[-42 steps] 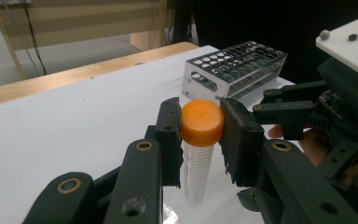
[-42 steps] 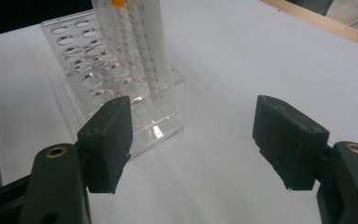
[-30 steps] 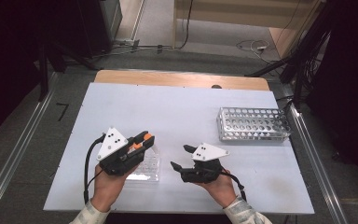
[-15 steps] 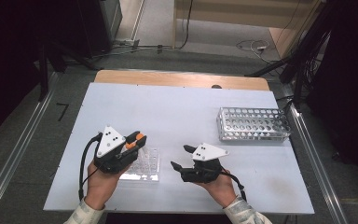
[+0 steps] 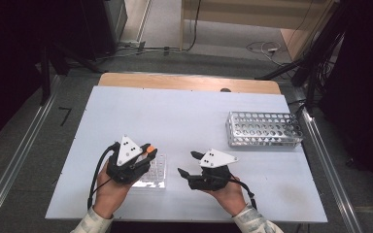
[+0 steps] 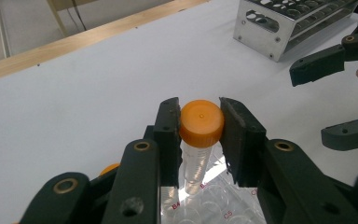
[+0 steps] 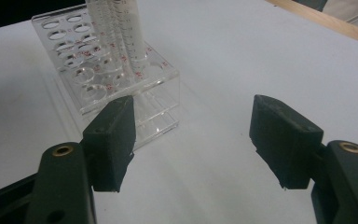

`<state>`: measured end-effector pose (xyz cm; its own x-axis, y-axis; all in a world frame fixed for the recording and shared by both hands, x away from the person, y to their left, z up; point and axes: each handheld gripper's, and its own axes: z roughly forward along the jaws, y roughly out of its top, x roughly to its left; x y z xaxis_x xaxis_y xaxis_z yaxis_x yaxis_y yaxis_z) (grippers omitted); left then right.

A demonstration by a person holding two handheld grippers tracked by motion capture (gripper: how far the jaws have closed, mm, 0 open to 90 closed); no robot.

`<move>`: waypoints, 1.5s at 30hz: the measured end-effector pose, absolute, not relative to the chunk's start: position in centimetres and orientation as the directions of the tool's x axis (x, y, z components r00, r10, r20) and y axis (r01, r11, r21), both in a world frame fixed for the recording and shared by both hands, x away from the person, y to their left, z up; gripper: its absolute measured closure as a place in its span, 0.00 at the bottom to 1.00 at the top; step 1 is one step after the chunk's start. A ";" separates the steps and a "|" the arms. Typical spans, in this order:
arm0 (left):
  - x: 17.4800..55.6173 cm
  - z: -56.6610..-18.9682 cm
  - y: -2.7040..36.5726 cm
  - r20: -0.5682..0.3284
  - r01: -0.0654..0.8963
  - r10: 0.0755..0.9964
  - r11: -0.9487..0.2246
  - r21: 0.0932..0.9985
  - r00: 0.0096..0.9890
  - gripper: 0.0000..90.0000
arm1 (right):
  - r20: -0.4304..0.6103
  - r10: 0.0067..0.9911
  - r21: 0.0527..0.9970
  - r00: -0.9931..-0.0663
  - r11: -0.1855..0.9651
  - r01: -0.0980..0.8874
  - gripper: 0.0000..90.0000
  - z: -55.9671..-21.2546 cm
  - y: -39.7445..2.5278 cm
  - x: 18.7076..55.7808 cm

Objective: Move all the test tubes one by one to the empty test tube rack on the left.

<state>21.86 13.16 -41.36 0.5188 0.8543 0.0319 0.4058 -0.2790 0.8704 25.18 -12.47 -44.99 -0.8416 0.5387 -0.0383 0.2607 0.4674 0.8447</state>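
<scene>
White table [image 5: 184,116] carries a clear rack [image 5: 154,171]; left tongs [image 6: 200,123] clamp the orange-capped tube [image 6: 199,140] above it, right tongs [image 7: 193,140] gape wide, empty.

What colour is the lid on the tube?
Orange. The cap on the tube shows best in the left gripper view.

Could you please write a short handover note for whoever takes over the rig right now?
Left gripper: shut on the orange-capped tube, held upright with its tip at a well of the clear rack.
Right gripper: open, holding nothing, low over the table beside the clear rack.
Metal rack: far right, seemingly without tubes.
Left to do: I cannot tell whether the tube is going in or coming out.
</scene>
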 end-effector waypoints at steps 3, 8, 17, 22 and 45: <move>21.9 -41.3 13.3 0.008 0.413 0.852 -0.262 0.872 0.523 0.66 | -0.037 0.541 0.845 -0.840 0.465 0.262 0.33 -45.0 -12.5 25.2; 21.9 -41.2 13.5 -0.008 0.407 0.855 -0.239 0.882 0.519 0.58 | -0.037 0.544 0.846 -0.839 0.463 0.263 0.33 -45.0 -12.5 25.2; 21.8 -41.1 13.7 -0.013 0.395 0.872 -0.209 0.895 0.490 0.41 | -0.035 0.553 0.847 -0.833 0.459 0.269 0.33 -44.9 -12.6 25.3; 21.9 -41.3 14.0 -0.027 0.402 0.877 -0.192 0.895 0.480 0.37 | -0.037 0.556 0.850 -0.830 0.454 0.266 0.33 -44.9 -12.7 25.4; 21.9 -41.4 15.1 -0.056 0.402 0.892 -0.145 0.904 0.448 0.33 | -0.032 0.576 0.856 -0.817 0.438 0.275 0.33 -44.7 -13.3 25.7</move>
<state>21.89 15.09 -41.44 0.4477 0.8924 -0.0562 0.4020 -0.1447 0.9042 25.72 -13.29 -44.70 -0.8168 0.5760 -0.0318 0.2752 0.4375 0.8560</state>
